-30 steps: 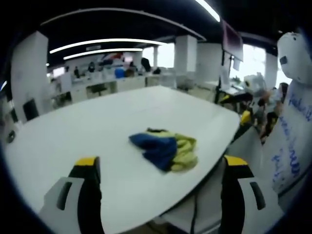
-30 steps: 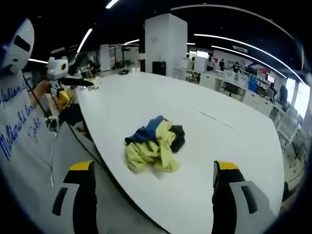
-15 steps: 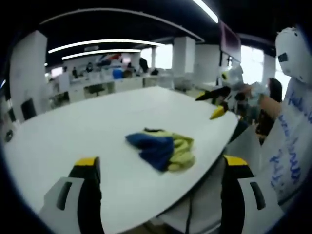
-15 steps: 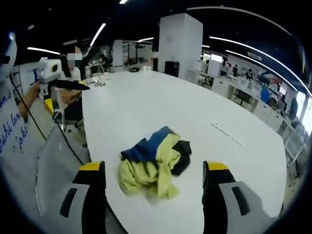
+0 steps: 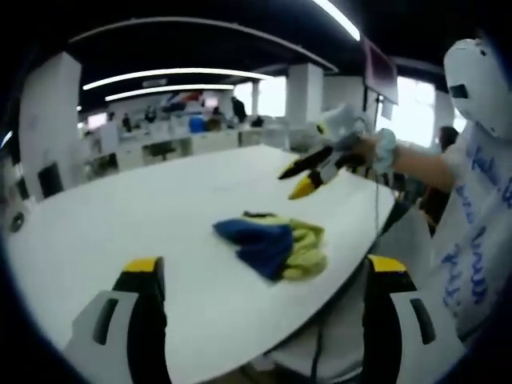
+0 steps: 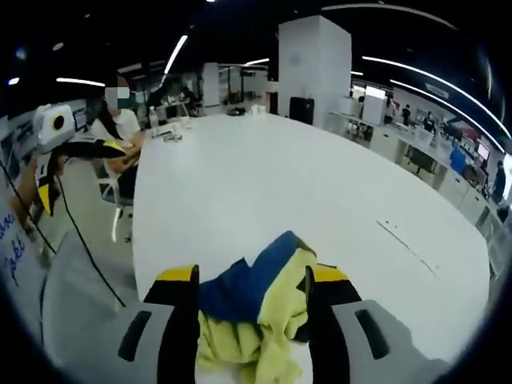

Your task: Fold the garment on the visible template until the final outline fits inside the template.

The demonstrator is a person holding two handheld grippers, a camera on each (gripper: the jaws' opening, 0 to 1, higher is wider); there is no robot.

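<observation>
In the left gripper view, the left hand-held gripper [image 5: 264,276] has its jaws spread wide at the lower left and lower right of the frame, with nothing between them. The garment [image 5: 272,244], a crumpled blue and yellow bundle, lies on the white table [image 5: 120,216] near the frame centre, close to the table edge. The right hand-held gripper [image 5: 308,178] enters from the upper right, held above the table beyond the garment. In the right gripper view, the right hand-held gripper [image 6: 252,284] has its jaws partly closed at the bottom centre, one on each side of the garment [image 6: 256,308]; whether they touch the cloth cannot be determined. The left hand-held gripper [image 6: 68,156] appears at the left edge. A seated person [image 6: 120,132] is at the upper left.
</observation>
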